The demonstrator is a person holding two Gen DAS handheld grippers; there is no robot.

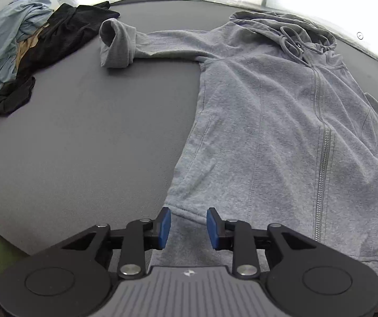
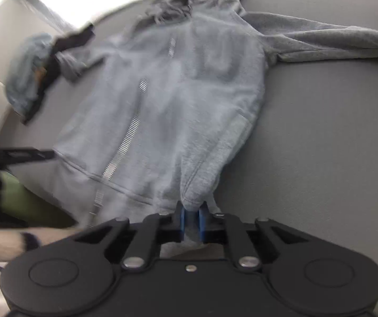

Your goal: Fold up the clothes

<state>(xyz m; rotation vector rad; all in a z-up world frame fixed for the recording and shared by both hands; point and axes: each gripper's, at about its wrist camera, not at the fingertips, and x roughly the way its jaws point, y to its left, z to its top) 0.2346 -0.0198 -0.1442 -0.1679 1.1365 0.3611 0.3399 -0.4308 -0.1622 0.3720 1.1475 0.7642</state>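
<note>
Currently a grey zip-front hooded sweatshirt [image 1: 281, 111] lies spread face-up on the dark grey padded counter [image 1: 96, 145], hood at the far edge, zipper closed down the middle. One sleeve [image 1: 146, 43] stretches out sideways, its cuff doubled back near a heap at the far corner: a crumpled light blue garment [image 1: 9, 42] and a black mesh garment [image 1: 56, 45] touching it.

Left gripper [image 1: 188, 224]: jaws released, blue pads [image 1: 164, 227] parted above the hem, nothing pinched between them.

Right gripper [image 2: 191, 223]: jaws clenched on a gathered bunch of the sweatshirt's hem corner, cloth puckered upward from the pads. Right wrist view is motion-blurred. The other sleeve [image 2: 321, 42] lies flat out to the side there.
</note>
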